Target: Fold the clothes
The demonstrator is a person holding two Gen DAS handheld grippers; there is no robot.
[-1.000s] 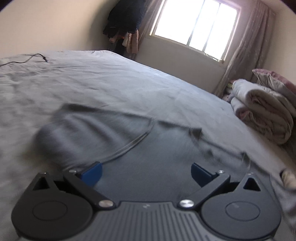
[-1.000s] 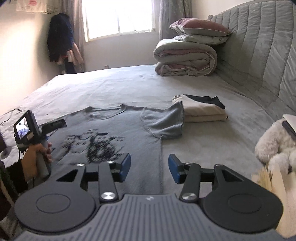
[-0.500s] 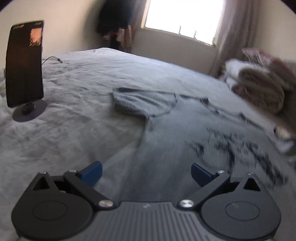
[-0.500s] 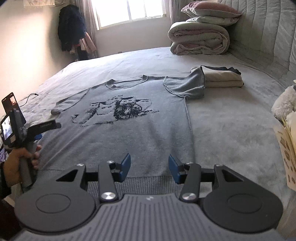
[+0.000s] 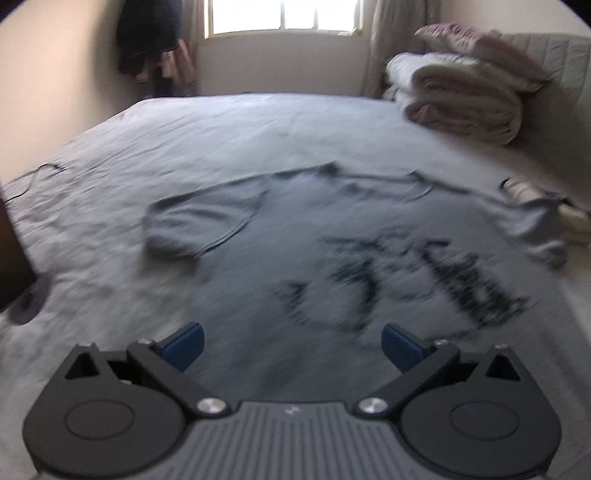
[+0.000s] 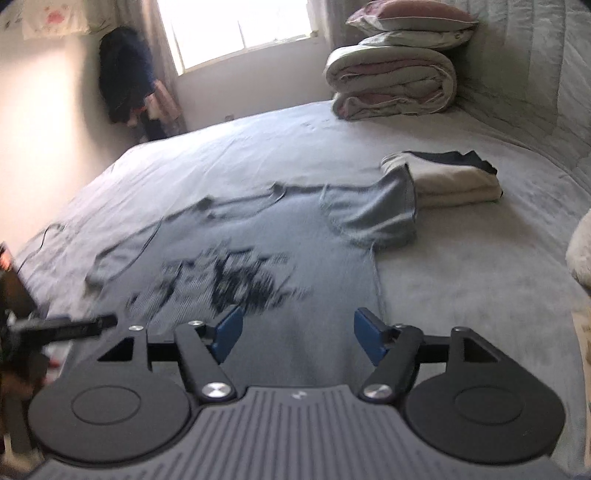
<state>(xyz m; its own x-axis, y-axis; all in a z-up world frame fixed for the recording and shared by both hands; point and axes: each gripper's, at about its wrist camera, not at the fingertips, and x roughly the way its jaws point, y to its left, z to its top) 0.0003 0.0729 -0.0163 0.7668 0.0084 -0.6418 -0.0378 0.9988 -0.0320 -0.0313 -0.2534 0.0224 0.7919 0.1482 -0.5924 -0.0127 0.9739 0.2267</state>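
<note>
The grey T-shirt point(image 6: 280, 254) lies spread face-up across the middle of the bed point(image 6: 461, 280), its dark blurred print showing, collar toward the far edge under the window point(image 6: 236, 26); one sleeve is folded in over the chest on the side nearest the headboard point(image 6: 524, 66), touching a folded stack of cream and dark clothes point(image 6: 454, 181); the other sleeve lies flat toward the bed's opposite edge; the shirt's lower part runs beneath both claws, at the near edge of the bed; the right gripper point(image 6: 297, 334) hovers over the hem near the shirt's side seam, its blue pads spread apart after just opening wider, nothing between them but cloth below; the left gripper point(image 5: 291, 345) hangs above the lower front of the shirt, blades spread wide, pinching nothing; a rolled duvet point(image 6: 391, 85) topped with pillows point(image 6: 410, 22) sits at the far corner by the headboard; dark garments point(image 6: 125, 77) hang on the wall beside the window.
</note>
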